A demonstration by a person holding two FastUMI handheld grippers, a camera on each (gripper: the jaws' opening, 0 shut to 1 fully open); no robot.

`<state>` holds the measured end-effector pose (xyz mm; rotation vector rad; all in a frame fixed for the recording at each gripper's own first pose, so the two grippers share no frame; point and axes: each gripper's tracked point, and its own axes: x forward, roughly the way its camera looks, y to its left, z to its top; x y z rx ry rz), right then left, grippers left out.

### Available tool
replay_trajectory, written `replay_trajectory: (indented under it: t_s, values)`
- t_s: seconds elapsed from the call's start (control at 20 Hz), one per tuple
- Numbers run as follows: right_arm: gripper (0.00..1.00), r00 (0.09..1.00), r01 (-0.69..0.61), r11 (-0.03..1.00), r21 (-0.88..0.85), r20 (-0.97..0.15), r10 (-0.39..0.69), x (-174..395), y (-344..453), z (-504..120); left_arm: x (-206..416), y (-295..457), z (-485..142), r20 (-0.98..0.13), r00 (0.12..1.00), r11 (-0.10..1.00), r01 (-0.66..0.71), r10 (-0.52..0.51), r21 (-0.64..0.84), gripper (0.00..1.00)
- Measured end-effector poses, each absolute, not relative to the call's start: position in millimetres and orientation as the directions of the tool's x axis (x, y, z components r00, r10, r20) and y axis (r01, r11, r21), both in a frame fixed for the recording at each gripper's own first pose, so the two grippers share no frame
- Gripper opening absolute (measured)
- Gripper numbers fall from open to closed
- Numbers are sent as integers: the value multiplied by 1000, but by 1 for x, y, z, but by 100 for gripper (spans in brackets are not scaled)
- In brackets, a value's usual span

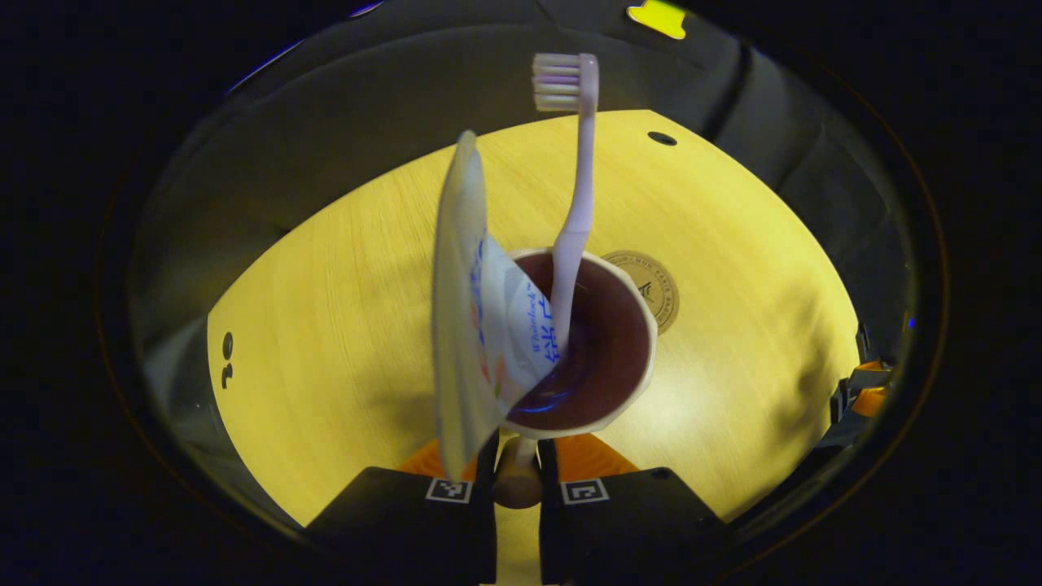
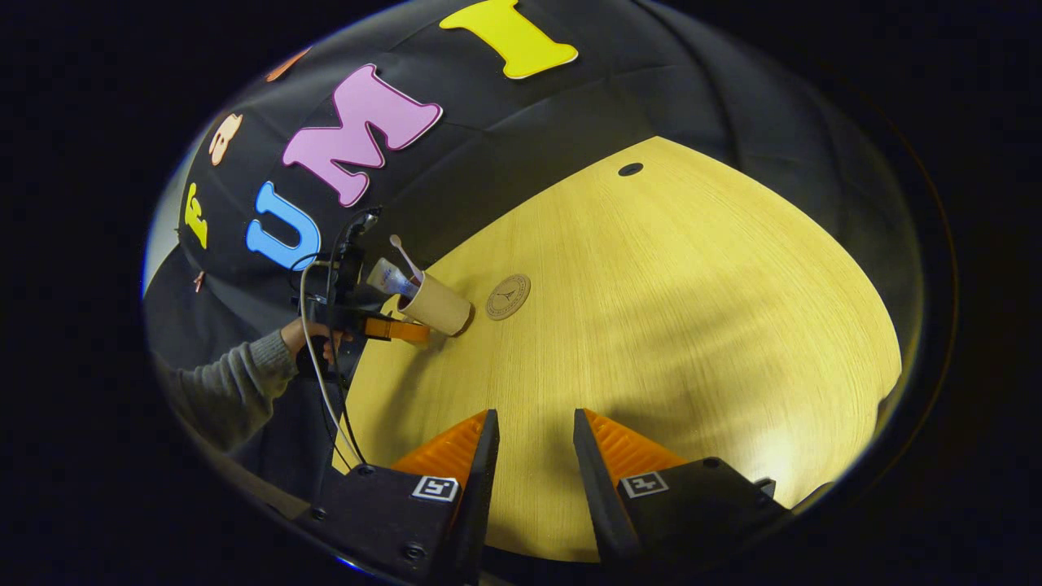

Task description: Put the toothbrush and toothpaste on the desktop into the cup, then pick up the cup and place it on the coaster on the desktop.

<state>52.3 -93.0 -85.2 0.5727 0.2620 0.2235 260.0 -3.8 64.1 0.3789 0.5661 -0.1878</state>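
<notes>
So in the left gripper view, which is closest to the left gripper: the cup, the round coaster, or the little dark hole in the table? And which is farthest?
1. Cup: nearest, its handle between the left gripper fingers.
2. Coaster: just beyond the cup, slightly right.
3. Hole: farthest, near the table's back edge.

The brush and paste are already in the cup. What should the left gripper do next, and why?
Probably carry the cup sideways and set it on the coaster. The toothbrush and toothpaste already stand inside, the left gripper pinches its handle, and in the right gripper view the coaster lies just beside the cup.
</notes>
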Motion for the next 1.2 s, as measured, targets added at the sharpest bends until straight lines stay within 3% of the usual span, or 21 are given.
replay_trajectory:
  t_s: [0.6,1.2]
  values:
    - [57,958,-103,800,591,-157,240,41,-141,-89,277,-87,67,-580,810,859,354,-85,369,21]
    - [57,967,-59,784,617,-160,199,42,-161,-95,292,-94,64,-603,797,843,350,-38,409,26]
